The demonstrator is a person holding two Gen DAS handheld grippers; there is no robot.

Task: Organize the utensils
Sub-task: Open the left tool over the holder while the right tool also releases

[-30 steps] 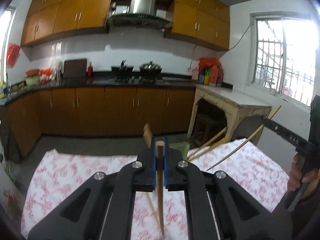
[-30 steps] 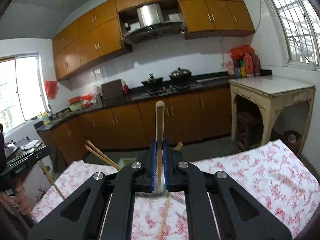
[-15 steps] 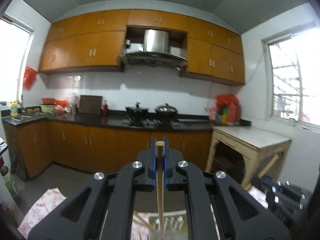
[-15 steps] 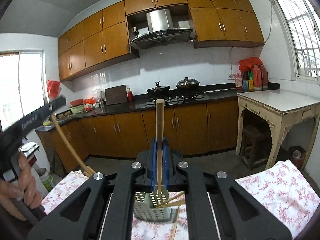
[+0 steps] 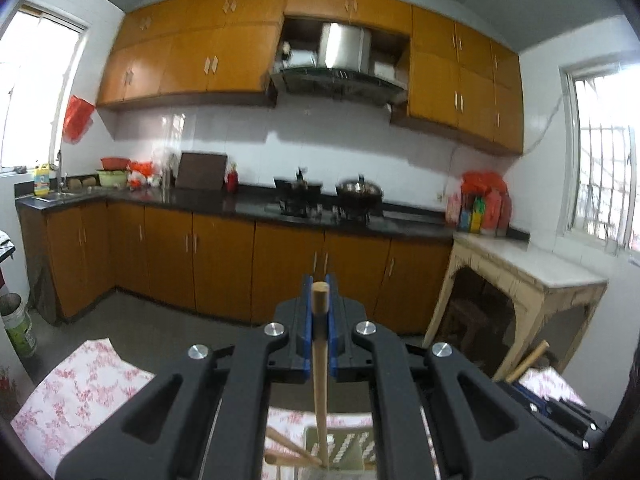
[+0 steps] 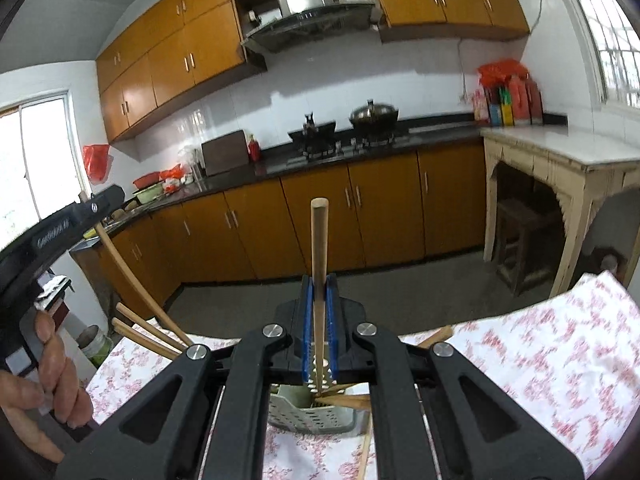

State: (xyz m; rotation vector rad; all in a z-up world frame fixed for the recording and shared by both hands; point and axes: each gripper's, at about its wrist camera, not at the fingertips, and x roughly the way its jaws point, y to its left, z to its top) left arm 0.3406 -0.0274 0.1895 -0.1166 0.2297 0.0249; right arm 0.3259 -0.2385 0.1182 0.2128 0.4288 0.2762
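Note:
In the left wrist view my left gripper (image 5: pixel 319 314) is shut on a wooden chopstick (image 5: pixel 320 364), whose lower tip reaches into the green perforated holder (image 5: pixel 348 446). My right gripper (image 6: pixel 319 316) is shut on another chopstick (image 6: pixel 319 264), its tip down inside the same holder (image 6: pixel 308 416). Several chopsticks (image 6: pixel 148 334) lean out of the holder to the left. The left gripper (image 6: pixel 106 200), held by a hand (image 6: pixel 48 376), shows at the left of the right wrist view. The right gripper (image 5: pixel 536 396) shows at lower right of the left wrist view.
The holder stands on a table with a pink floral cloth (image 6: pixel 540 352). One loose chopstick (image 6: pixel 365 456) lies on the cloth in front of the holder. Beyond the table are brown kitchen cabinets (image 5: pixel 224 264) and a pale side table (image 5: pixel 532 280).
Both grippers have closed in on the holder from either side, each still holding its chopstick. The chopstick tips now sit inside the holder. The right gripper has sunk a little.

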